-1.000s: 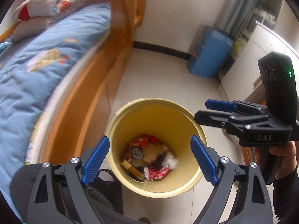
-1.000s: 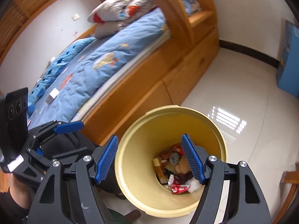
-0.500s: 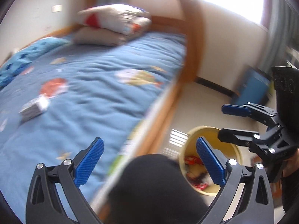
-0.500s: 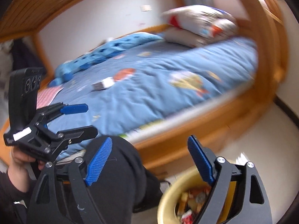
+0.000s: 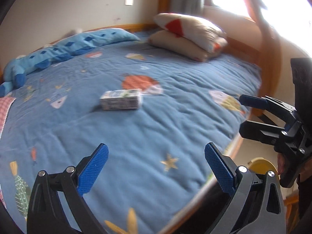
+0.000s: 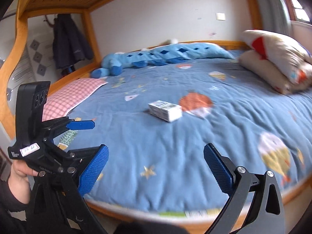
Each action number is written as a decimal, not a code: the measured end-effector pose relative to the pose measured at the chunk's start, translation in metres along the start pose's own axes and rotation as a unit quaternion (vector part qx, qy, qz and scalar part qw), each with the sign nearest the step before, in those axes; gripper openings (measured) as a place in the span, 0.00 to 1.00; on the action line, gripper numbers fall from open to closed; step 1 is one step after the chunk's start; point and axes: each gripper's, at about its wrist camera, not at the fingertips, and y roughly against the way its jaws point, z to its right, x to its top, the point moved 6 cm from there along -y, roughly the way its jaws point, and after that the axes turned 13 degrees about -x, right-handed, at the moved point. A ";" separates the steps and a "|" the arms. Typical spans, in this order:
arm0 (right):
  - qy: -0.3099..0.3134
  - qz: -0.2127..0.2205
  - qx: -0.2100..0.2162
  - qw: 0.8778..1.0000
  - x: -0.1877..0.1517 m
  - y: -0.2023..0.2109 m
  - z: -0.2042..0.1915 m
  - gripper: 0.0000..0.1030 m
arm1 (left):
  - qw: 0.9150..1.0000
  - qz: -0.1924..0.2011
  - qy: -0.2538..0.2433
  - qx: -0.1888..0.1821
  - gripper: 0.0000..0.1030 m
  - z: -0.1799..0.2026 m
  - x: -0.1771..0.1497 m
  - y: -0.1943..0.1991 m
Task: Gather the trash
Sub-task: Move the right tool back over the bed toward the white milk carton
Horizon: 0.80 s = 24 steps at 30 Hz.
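Small white printed cardboard carton (image 5: 121, 99) (image 6: 165, 110) lying flat on blue patterned quilt (image 5: 136, 128) (image 6: 175, 136), mid-bed, at 12 o'clock from both grippers. Long axis running left-right in left wrist view; in right wrist view, slanting from 10 toward 4 o'clock. Left gripper (image 5: 155, 167) (image 6: 85, 136) gaping wide, holding nothing. Right gripper (image 6: 156, 168) (image 5: 246, 113) likewise spread, empty. Yellow plastic bin rim (image 5: 262, 164) showing at 4 o'clock beside bed edge.

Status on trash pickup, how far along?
Done: can't tell; only the yellow bin's rim shows, beside the bed. In hand: nothing; left hand-held gripper and right hand-held gripper are both open, facing the bed. Left: the small white carton lies untouched on the blue quilt, apart from both.
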 end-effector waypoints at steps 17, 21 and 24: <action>0.105 -0.076 0.038 0.991 0.042 -0.143 -0.023 0.92 | 0.997 -0.005 0.071 0.040 0.96 -0.110 0.026 -0.057; 0.144 -0.098 0.038 0.984 0.043 -0.176 -0.027 0.92 | 0.998 -0.004 0.060 0.025 0.96 -0.126 0.036 -0.075; 0.187 -0.111 0.036 0.975 0.046 -0.203 -0.028 0.92 | 0.999 -0.020 0.043 0.014 0.96 -0.139 0.040 -0.088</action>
